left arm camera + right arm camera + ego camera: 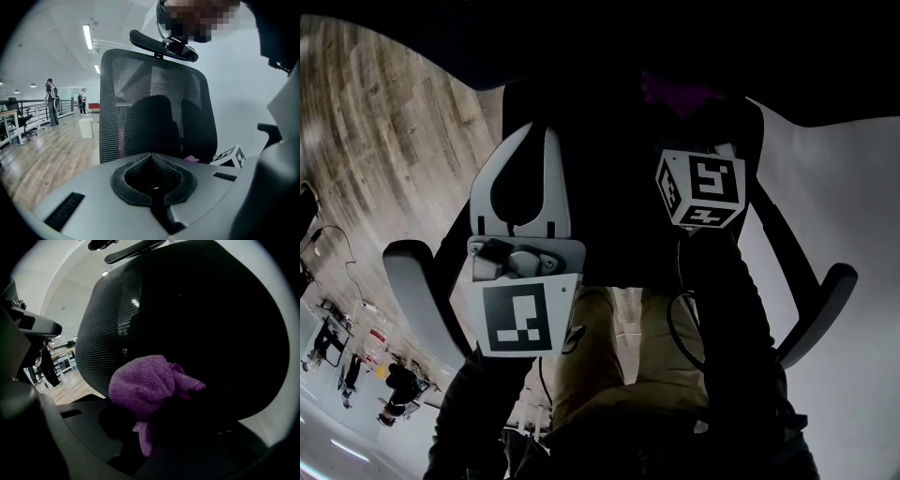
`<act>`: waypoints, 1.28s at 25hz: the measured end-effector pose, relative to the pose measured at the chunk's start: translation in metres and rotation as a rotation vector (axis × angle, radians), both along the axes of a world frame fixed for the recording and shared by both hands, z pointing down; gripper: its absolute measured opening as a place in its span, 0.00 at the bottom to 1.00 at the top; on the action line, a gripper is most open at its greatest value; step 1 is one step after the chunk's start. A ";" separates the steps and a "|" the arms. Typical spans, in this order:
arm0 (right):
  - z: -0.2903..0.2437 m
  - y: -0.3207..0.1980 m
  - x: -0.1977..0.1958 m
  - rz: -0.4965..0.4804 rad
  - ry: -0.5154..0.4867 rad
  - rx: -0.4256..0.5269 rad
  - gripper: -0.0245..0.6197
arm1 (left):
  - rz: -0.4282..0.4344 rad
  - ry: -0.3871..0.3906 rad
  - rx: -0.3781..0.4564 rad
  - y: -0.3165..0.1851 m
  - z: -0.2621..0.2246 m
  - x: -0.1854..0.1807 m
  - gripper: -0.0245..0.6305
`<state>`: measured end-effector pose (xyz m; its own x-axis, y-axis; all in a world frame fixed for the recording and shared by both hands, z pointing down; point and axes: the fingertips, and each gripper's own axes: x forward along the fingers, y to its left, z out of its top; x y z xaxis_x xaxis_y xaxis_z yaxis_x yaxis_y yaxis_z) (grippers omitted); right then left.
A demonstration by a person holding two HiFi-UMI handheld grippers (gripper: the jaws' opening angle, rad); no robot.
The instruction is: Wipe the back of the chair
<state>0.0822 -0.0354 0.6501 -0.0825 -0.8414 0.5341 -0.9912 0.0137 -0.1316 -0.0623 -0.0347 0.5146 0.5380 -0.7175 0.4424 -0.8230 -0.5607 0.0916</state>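
- The right gripper (147, 420) has its dark jaws clamped on a purple cloth (143, 387). The cloth bunches into a rounded wad above the jaws, with one tail hanging down between them and a corner poking out to the right.
- The cloth is a fuzzy, looped microfibre, soft against the smooth hard plastic of the jaws.
- The left gripper (151, 164) has its pale grey jaws brought together along a centre seam. The black textured pads form a hollow where they meet, and nothing sits in it.
- The chair back (187, 310) rises straight ahead of both grippers and fills most of the right gripper view. It is black mesh with fine horizontal ribbing, stretched on a rounded frame.
- The wad of cloth sits low on that mesh, right up against it or just short of it. Whether it touches cannot be told.
- From the left gripper the mesh is see-through enough to show dark shapes behind it.
- A curved black headrest (164, 44) sits on top of the back.
- In the head view, grey padded armrests (417, 291) flank the chair on both sides.
- Beyond the chair on the left lie a pale plank floor (42, 159), a white bin (86, 127) and, well away, standing people (50, 101) under strip ceiling lights (87, 36).
- A plain white wall (234, 93) stands to the right of the chair.
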 end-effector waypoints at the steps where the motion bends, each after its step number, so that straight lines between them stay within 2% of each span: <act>1: 0.000 -0.001 -0.004 -0.009 -0.002 0.000 0.13 | -0.006 0.001 0.000 0.000 -0.001 -0.002 0.05; 16: -0.009 -0.020 -0.082 -0.160 -0.020 0.036 0.13 | -0.047 0.000 -0.003 0.010 -0.004 -0.039 0.05; 23: -0.012 -0.036 -0.118 -0.227 -0.016 0.077 0.13 | -0.068 0.029 -0.040 0.018 0.008 -0.057 0.05; 32: -0.006 -0.047 -0.167 -0.313 -0.007 0.074 0.13 | -0.084 0.070 -0.074 0.031 0.005 -0.077 0.05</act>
<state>-0.0851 -0.0827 0.6443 -0.3474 -0.8111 0.4706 -0.9363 0.3278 -0.1260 -0.1391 -0.0037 0.5191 0.5088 -0.7281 0.4593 -0.8569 -0.4794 0.1893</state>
